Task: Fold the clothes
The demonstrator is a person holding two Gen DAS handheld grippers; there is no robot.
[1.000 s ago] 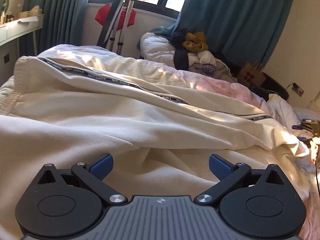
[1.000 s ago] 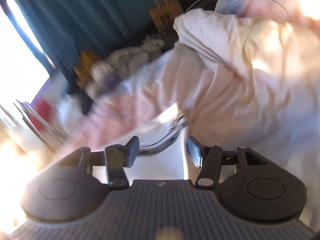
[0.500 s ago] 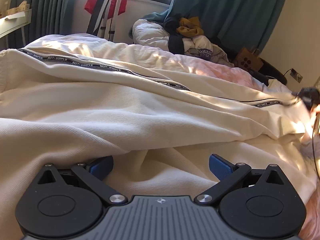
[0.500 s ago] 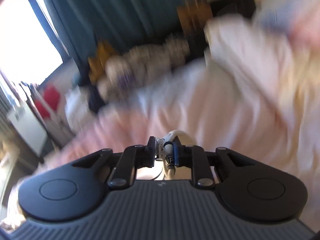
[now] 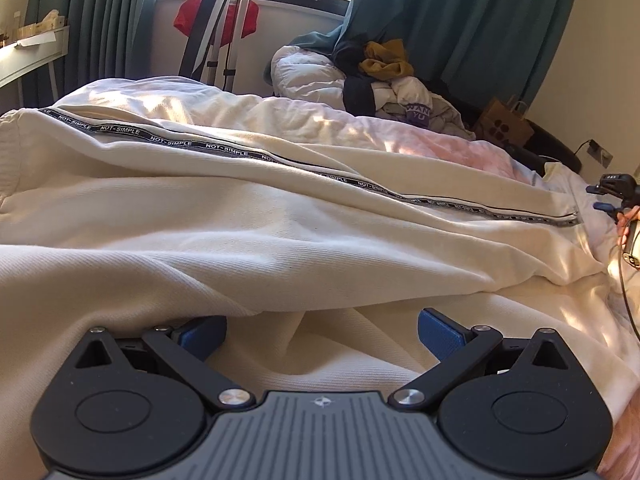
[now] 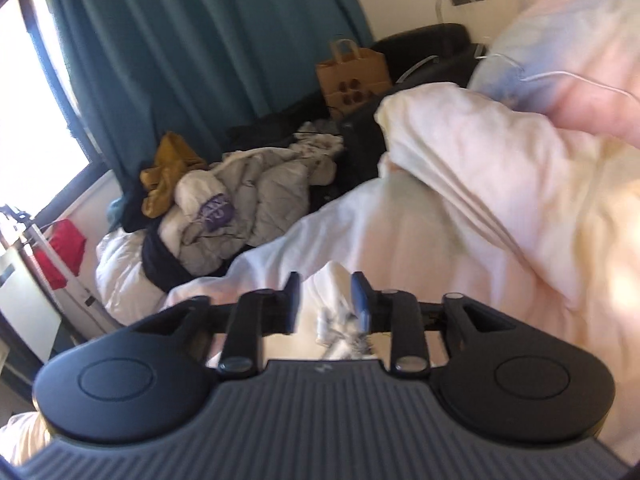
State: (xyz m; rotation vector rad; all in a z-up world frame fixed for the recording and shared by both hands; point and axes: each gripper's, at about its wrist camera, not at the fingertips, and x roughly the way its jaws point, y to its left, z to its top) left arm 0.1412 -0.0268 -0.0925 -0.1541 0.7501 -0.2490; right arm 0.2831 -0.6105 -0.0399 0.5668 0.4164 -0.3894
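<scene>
Cream trousers (image 5: 256, 216) with a black "NOT-SIMPLE" side stripe (image 5: 224, 151) lie spread across the bed in the left wrist view. My left gripper (image 5: 322, 334) is open, its blue pads low on the cream fabric with a fold bunched between them. My right gripper (image 6: 325, 304) is open by a small gap above a hem end of the cream fabric (image 6: 340, 316), which lies loose below the pads. The right gripper also shows at the far right edge of the left wrist view (image 5: 616, 194).
A pile of clothes and bedding (image 5: 376, 80) sits at the far end of the bed (image 6: 224, 216). A paper bag (image 6: 354, 76) and a dark chair (image 6: 432, 52) stand by the teal curtain (image 5: 460, 20). A drying rack with a red cloth (image 5: 216, 20) stands by the window.
My right gripper shut on the trouser hem half a second ago and has now opened, and the hem lies loose. The upper trouser fold has shifted over my left pad.
</scene>
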